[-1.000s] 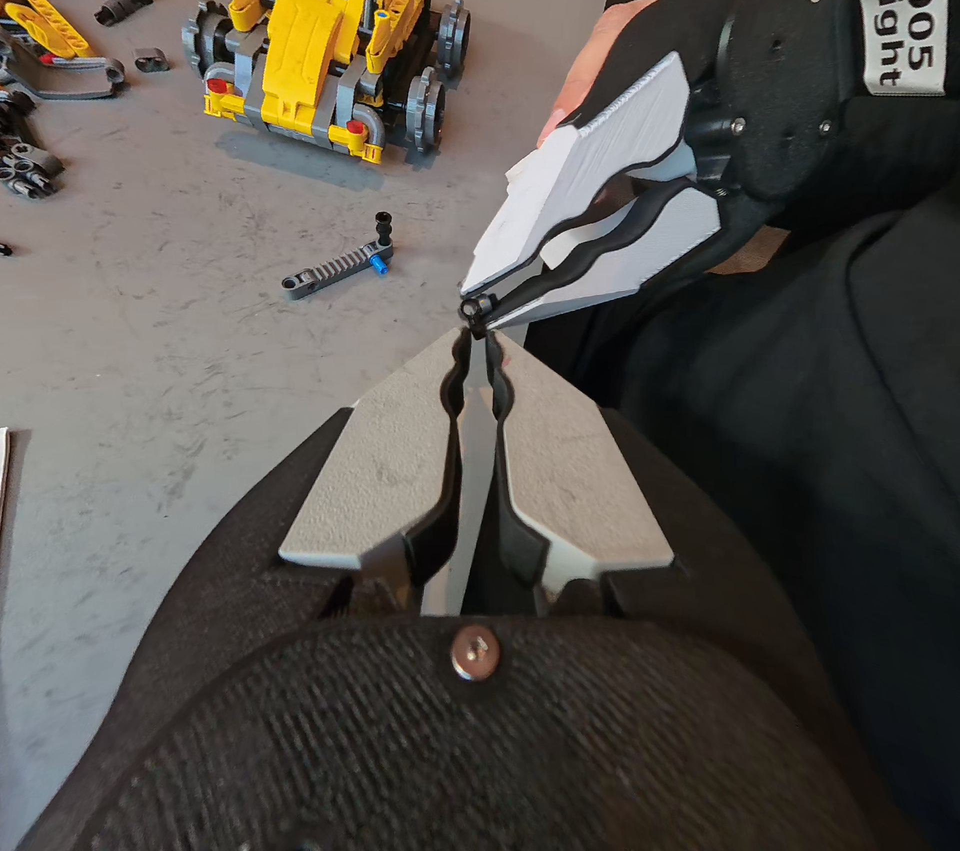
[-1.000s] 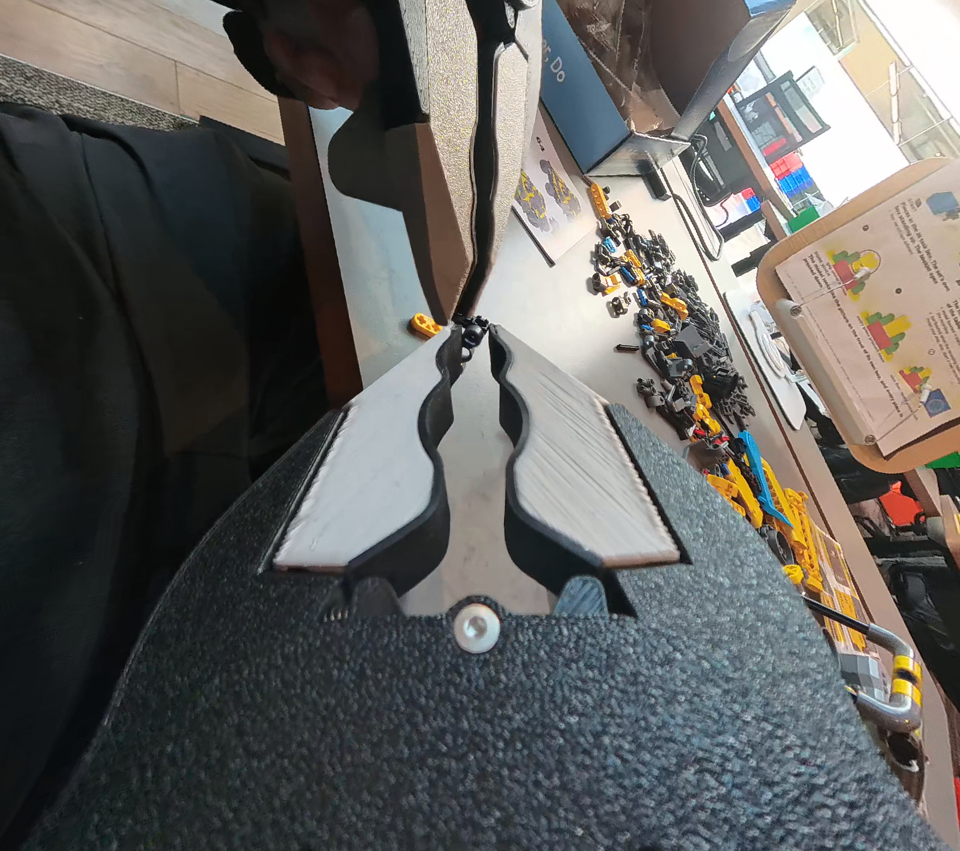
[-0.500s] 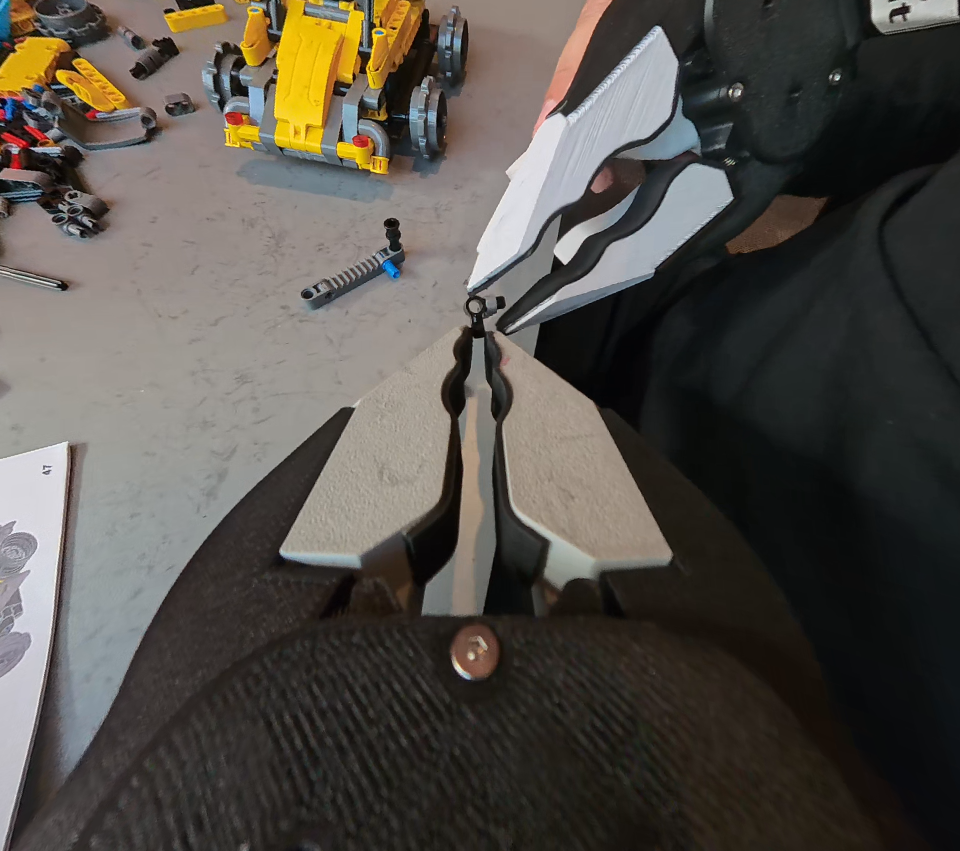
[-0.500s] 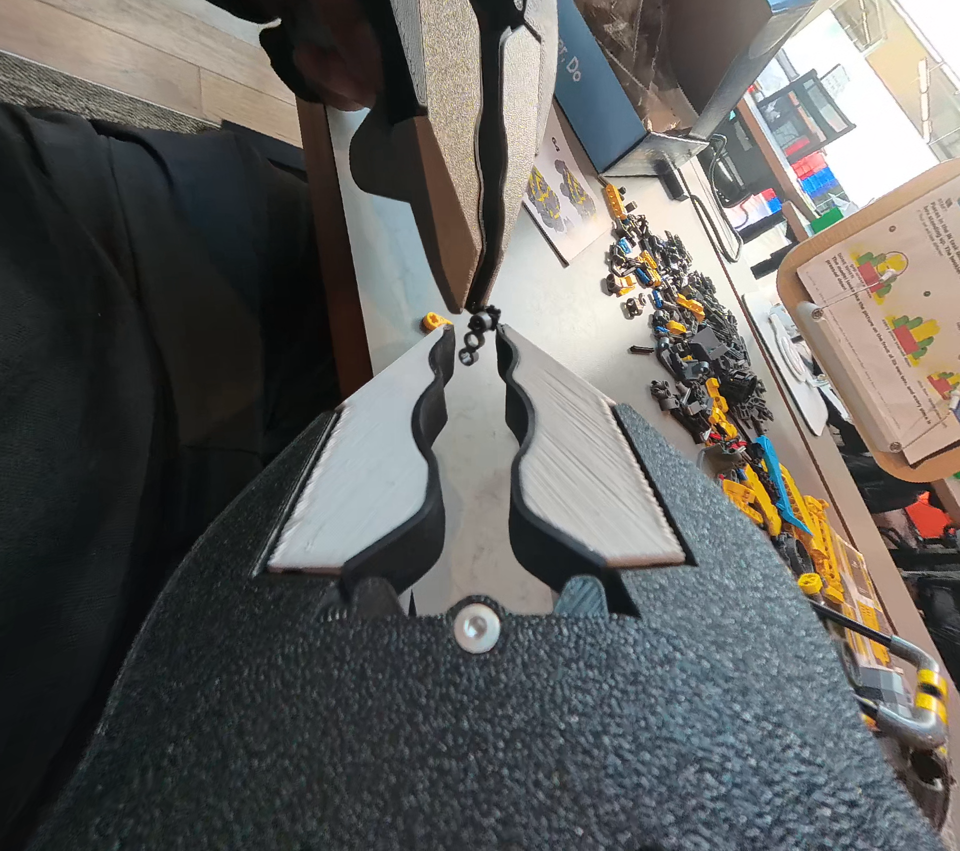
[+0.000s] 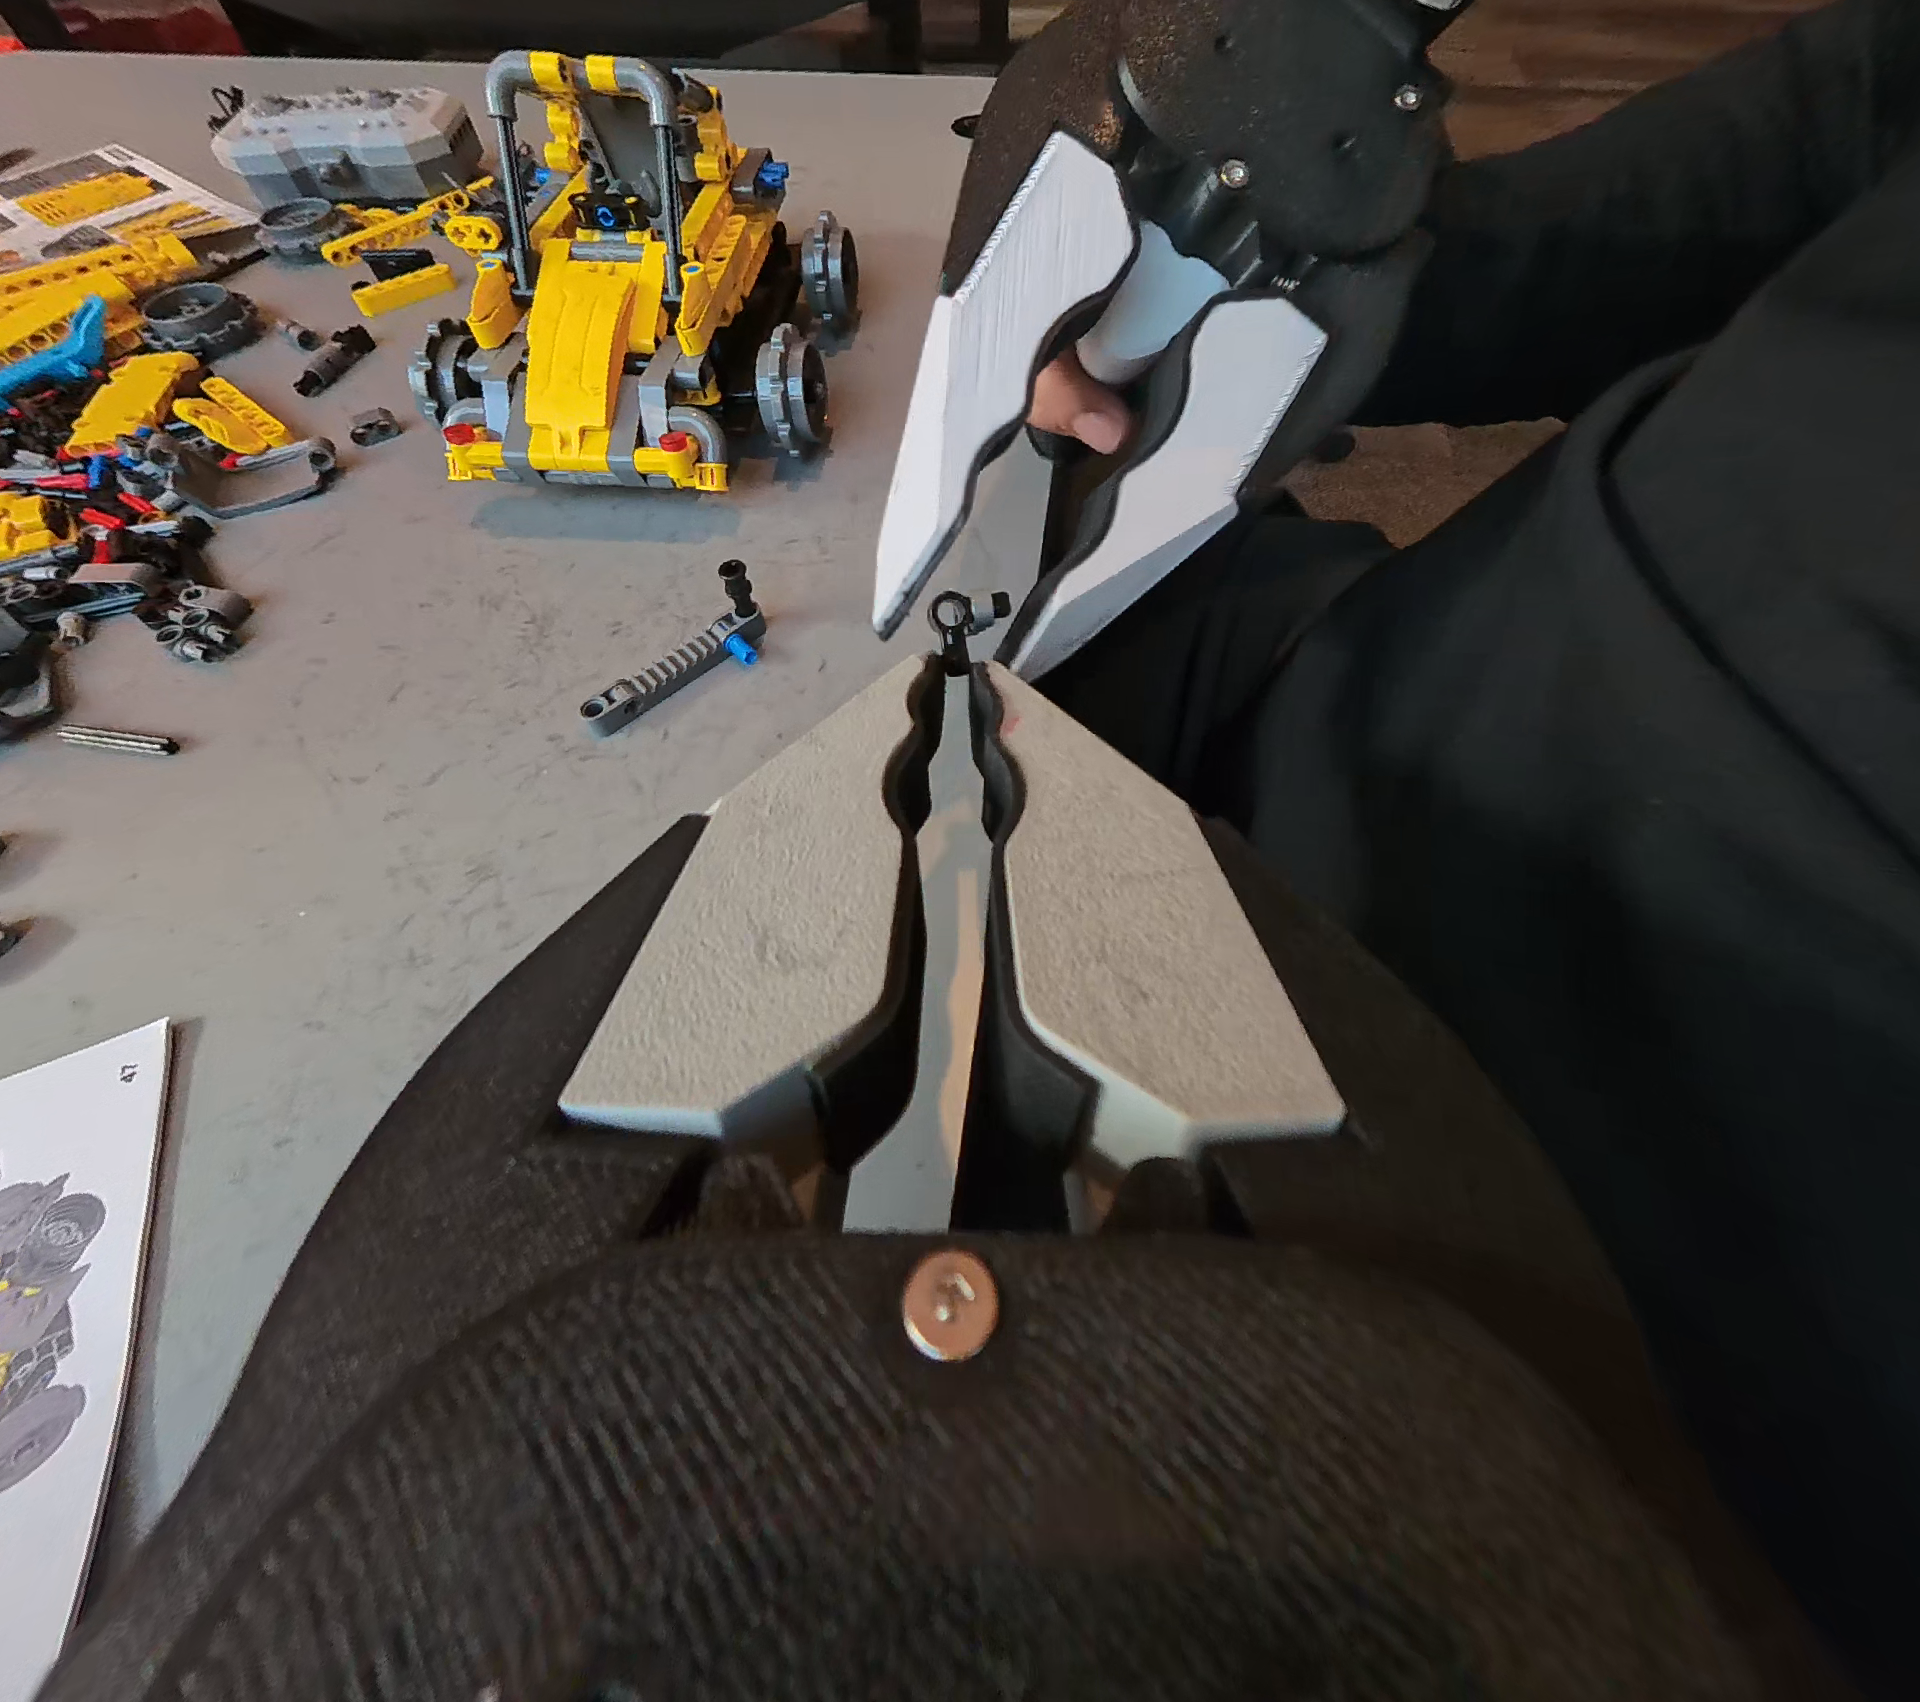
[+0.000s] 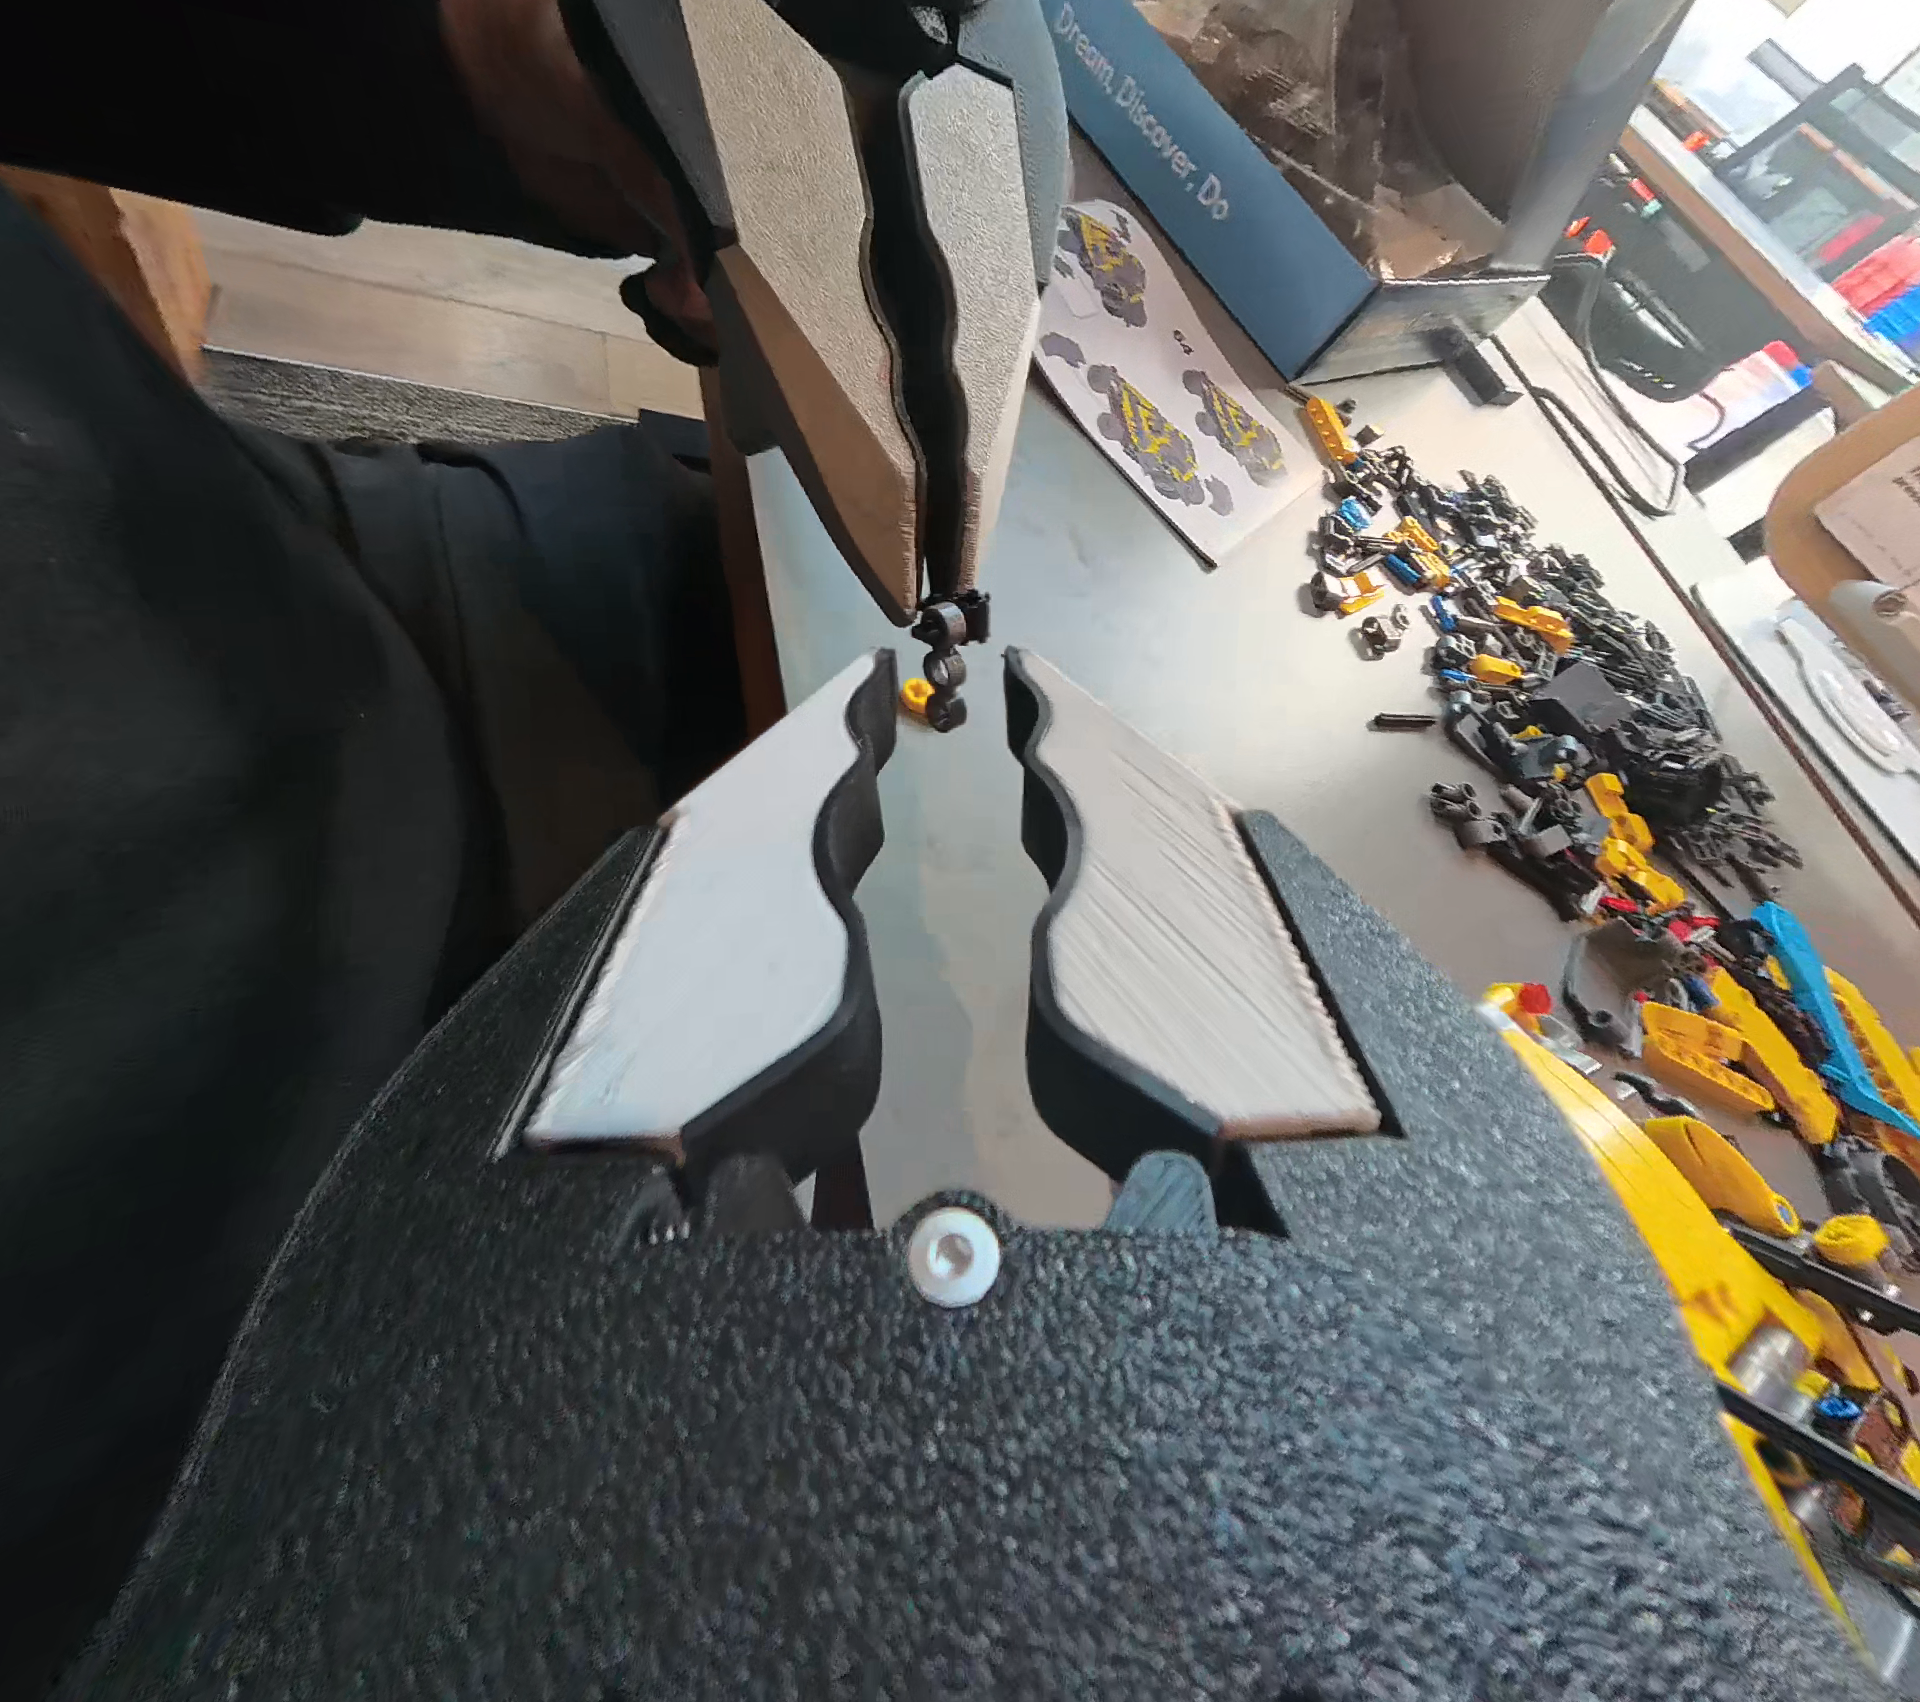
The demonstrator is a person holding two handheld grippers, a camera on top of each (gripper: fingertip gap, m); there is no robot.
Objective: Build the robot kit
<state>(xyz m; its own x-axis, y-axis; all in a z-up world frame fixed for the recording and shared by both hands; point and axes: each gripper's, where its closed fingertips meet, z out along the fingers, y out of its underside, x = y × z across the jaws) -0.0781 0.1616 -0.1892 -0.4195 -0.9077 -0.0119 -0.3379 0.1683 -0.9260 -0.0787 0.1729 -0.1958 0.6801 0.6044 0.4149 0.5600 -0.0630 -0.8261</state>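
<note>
The left gripper (image 5: 953,678) is closed on a small black connector piece (image 5: 954,626), held above the near edge of the grey bench (image 5: 343,821). The right gripper (image 6: 948,665) stands wide and holds nothing, its tips either side of the piece. A yellow toy vehicle (image 5: 613,302) sits farther back on the bench.

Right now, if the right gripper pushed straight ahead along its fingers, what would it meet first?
Probably the small black connector piece pinched in the left gripper; it hangs between the open right gripper fingertips. Depth is uncertain.
</note>
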